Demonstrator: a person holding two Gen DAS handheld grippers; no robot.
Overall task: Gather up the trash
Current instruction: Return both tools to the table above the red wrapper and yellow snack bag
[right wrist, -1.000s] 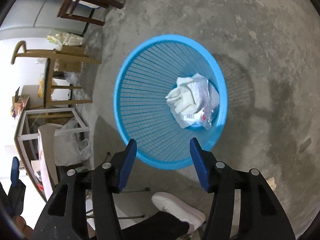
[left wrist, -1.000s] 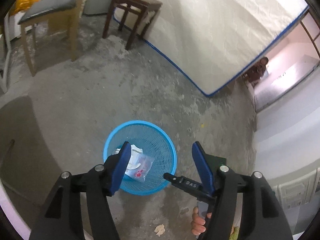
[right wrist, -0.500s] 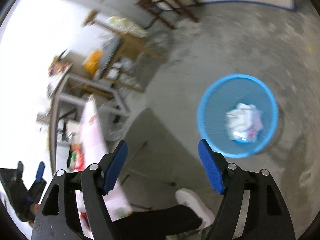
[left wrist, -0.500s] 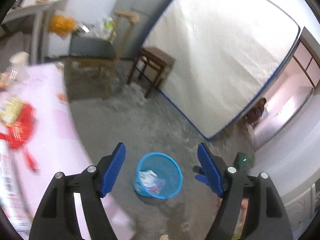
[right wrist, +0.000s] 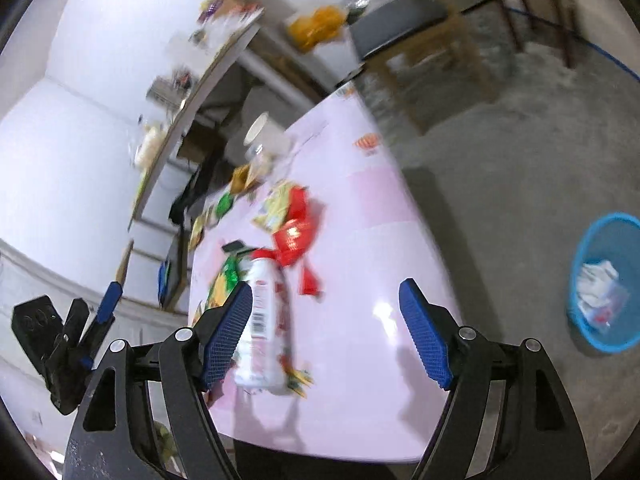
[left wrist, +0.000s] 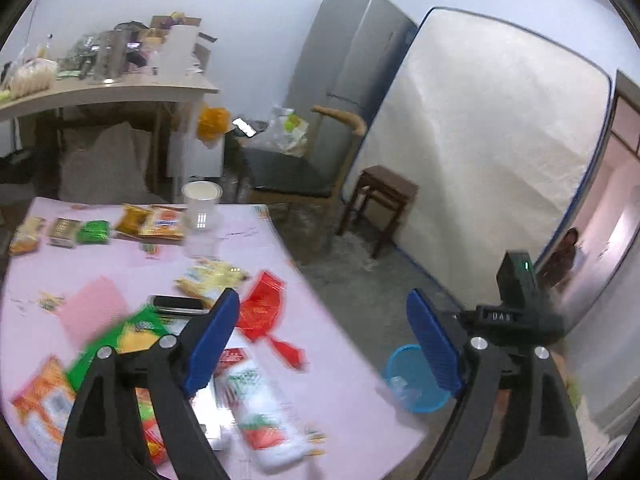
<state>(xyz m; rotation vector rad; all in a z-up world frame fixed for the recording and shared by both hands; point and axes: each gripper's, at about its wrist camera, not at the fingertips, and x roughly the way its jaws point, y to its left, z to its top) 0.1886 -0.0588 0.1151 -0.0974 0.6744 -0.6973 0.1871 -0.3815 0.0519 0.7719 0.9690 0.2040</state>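
Observation:
A pink table [left wrist: 344,360] [right wrist: 360,320] is littered with wrappers. A white bottle with a red label [left wrist: 260,420] [right wrist: 264,328] lies on its side near a red wrapper [left wrist: 264,312] [right wrist: 294,236] and a green-yellow snack bag [left wrist: 132,332] [right wrist: 224,280]. On the floor beside the table stands the blue basket [left wrist: 412,380] [right wrist: 604,284], with crumpled white trash in it. My left gripper [left wrist: 322,320] hangs over the table's edge, jaws opening, nothing between them. My right gripper [right wrist: 326,300] is open and empty above the table's near corner, the bottle just beyond its left finger.
A clear plastic cup [left wrist: 202,200] [right wrist: 266,136] stands at the table's far edge. Behind it are a cluttered counter [left wrist: 120,88], a chair [left wrist: 288,168], a wooden stool [left wrist: 384,192], a grey fridge [left wrist: 344,60] and a leaning mattress [left wrist: 480,160]. A person [left wrist: 564,256] is in the doorway.
Both grippers have risen from over the basket and swung up toward the table. Their jaws stand wider than before. The basket now lies low and far off in both views.

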